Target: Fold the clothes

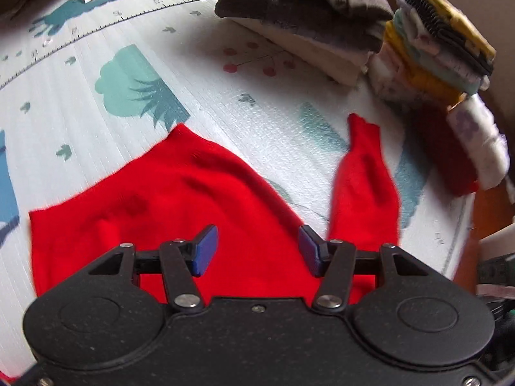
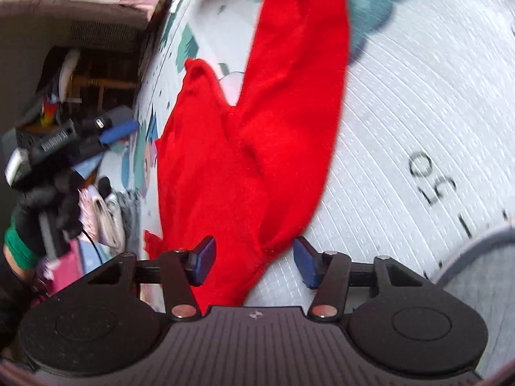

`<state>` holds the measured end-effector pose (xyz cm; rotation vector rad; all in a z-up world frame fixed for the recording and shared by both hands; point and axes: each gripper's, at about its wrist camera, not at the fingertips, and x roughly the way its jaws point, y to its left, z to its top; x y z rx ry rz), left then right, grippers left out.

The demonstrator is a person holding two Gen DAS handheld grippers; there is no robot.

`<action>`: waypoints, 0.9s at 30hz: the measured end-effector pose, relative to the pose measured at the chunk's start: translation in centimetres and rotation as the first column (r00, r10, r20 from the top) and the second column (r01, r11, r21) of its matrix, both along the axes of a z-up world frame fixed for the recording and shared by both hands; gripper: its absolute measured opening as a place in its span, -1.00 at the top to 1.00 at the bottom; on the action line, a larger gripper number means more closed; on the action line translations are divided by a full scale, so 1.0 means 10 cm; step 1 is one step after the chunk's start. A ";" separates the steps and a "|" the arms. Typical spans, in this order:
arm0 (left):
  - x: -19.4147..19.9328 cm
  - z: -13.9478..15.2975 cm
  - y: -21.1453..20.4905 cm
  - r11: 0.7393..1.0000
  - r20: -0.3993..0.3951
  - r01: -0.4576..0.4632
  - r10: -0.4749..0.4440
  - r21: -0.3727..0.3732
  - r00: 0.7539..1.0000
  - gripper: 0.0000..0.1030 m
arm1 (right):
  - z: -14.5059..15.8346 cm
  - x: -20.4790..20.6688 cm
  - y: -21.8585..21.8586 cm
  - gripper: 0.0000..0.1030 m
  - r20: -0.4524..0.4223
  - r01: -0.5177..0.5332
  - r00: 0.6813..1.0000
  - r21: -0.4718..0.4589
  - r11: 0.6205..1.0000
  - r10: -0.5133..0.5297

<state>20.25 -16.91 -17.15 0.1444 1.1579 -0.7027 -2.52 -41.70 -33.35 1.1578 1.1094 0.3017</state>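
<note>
A red knit garment (image 1: 180, 193) lies spread on the patterned play mat (image 1: 96, 103), with one sleeve (image 1: 363, 180) stretched out to the right. My left gripper (image 1: 257, 251) is open and empty just above the garment's near part. In the right wrist view the same red garment (image 2: 257, 135) runs away from me over the mat (image 2: 418, 112). My right gripper (image 2: 254, 260) is open, with the garment's near edge lying between its blue pads (image 2: 204, 259), not clamped. The left gripper (image 2: 80, 141), held in a black-gloved hand, shows at the left of that view.
Folded dark and cream clothes (image 1: 305, 9) are stacked at the mat's far side. A tall pile of folded colourful items (image 1: 441, 48) stands at the right. More clothes (image 2: 106, 212) lie at the mat's edge. A grey round object (image 2: 482, 273) is at the lower right.
</note>
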 end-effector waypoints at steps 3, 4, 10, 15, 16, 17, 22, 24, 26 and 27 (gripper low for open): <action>0.13 -0.07 -0.03 0.999 -0.016 -0.028 0.028 -0.019 0.999 -0.06 | -0.07 -0.03 -0.01 0.06 -0.039 0.031 0.999 0.054 0.998 -0.029; 0.18 -0.09 -0.04 0.998 -0.028 -0.049 0.048 -0.030 0.998 -0.06 | -0.08 -0.02 -0.01 0.06 -0.045 0.033 0.999 0.059 0.998 -0.030; 0.36 -0.13 -0.15 0.993 -0.056 -0.094 0.090 -0.071 0.994 -0.06 | -0.10 -0.04 -0.01 0.15 -0.031 0.060 0.998 0.076 0.995 -0.057; 0.36 -0.20 -0.15 0.994 -0.064 -0.094 0.091 -0.057 0.994 -0.05 | -0.01 -0.11 -0.05 0.46 0.028 0.064 0.998 0.001 0.998 -0.064; 0.36 -0.22 -0.15 0.994 -0.060 -0.097 0.094 -0.049 0.994 -0.05 | 0.01 -0.13 -0.06 0.50 0.036 0.065 0.997 -0.012 0.998 -0.065; 0.37 -0.24 -0.15 0.994 -0.058 -0.103 0.100 -0.042 0.993 -0.04 | 0.00 -0.13 -0.08 0.56 0.037 0.073 0.997 -0.013 0.997 -0.072; 0.53 -0.34 -0.25 0.984 -0.057 -0.169 0.165 -0.052 0.985 0.09 | 0.06 -0.19 -0.09 0.68 0.073 0.073 0.995 -0.077 0.994 -0.067; 0.61 -0.39 -0.34 0.980 -0.061 -0.192 0.189 -0.048 0.980 0.09 | 0.15 -0.15 -0.04 0.69 0.129 0.026 0.992 -0.137 0.990 -0.008; 0.68 -0.45 -0.44 0.978 -0.075 -0.209 0.206 -0.031 0.976 0.13 | 0.26 -0.12 0.02 0.70 0.187 -0.029 0.980 -0.219 0.975 0.072; 0.71 -0.48 -0.48 0.976 -0.081 -0.217 0.214 -0.027 0.973 0.15 | 0.28 -0.11 0.05 0.69 0.195 -0.047 0.976 -0.245 0.968 0.096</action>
